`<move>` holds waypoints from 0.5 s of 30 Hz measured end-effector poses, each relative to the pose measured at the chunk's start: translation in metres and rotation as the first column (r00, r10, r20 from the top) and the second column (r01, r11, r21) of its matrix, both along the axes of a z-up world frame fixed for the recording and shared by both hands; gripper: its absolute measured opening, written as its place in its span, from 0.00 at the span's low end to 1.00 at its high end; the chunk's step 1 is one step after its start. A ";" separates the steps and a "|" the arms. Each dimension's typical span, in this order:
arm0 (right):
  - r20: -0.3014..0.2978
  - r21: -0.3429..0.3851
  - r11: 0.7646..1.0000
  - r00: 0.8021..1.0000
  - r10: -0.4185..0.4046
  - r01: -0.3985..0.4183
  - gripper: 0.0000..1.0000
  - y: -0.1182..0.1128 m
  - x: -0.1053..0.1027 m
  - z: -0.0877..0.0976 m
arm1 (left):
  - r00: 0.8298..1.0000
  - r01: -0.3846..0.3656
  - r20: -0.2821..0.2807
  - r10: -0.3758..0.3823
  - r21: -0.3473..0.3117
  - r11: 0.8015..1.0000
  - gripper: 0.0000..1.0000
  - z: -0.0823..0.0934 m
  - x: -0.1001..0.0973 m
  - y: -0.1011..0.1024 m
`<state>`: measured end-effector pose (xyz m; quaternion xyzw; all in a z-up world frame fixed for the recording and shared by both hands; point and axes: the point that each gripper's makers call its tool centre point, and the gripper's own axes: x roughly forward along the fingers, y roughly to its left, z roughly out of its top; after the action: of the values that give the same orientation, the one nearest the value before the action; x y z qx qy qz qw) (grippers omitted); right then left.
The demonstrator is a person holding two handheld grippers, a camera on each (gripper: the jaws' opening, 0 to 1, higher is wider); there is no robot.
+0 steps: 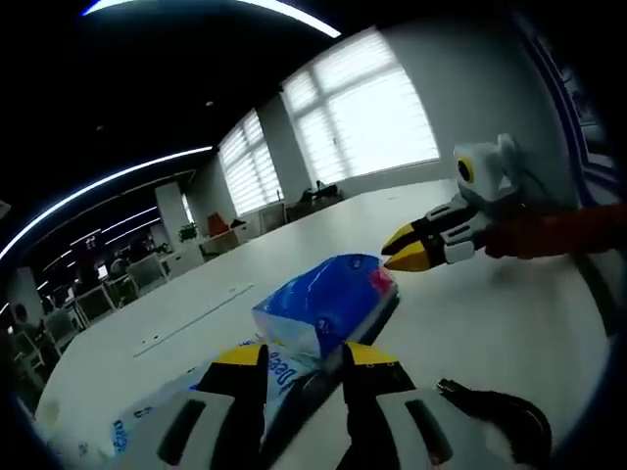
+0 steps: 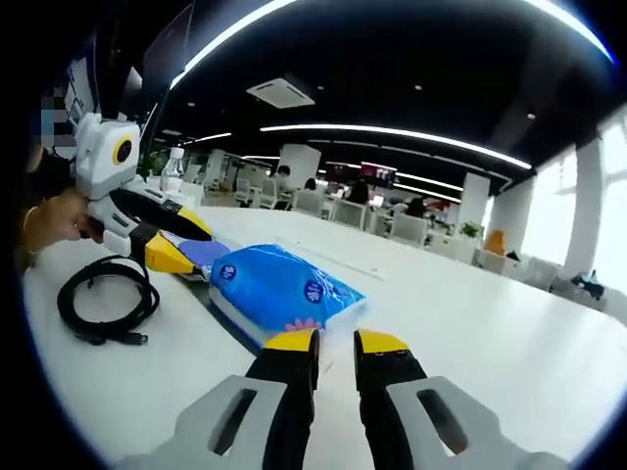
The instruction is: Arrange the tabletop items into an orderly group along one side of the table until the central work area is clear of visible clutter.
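A blue plastic pack of tissues lies on the white table. My left gripper is shut on the pack's near end, and its wrapper shows between the yellow-tipped jaws. In the right gripper view the same pack lies just ahead of my right gripper, whose jaws stand close together with only bare table between them. The left gripper comes in from the left there, clamped on the pack's far end. In the left gripper view the right gripper points at the pack's far corner.
A coiled black cable lies on the table beside the left gripper, also seen as the black cable. A water bottle stands farther back. A person's hand holds the left gripper. Office desks and chairs fill the background.
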<state>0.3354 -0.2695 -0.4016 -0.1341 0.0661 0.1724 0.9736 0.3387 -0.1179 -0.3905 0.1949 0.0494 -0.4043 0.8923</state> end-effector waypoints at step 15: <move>0.014 0.062 0.997 0.999 0.042 -0.043 0.24 0.007 -0.014 0.011 | 0.998 0.065 0.001 -0.065 0.011 0.998 0.50 0.002 -0.023 0.012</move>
<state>0.3210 -0.2620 -0.3902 -0.1061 0.0517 0.1944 0.9738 0.3152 -0.1062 -0.3883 0.2015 0.0446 -0.4329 0.8775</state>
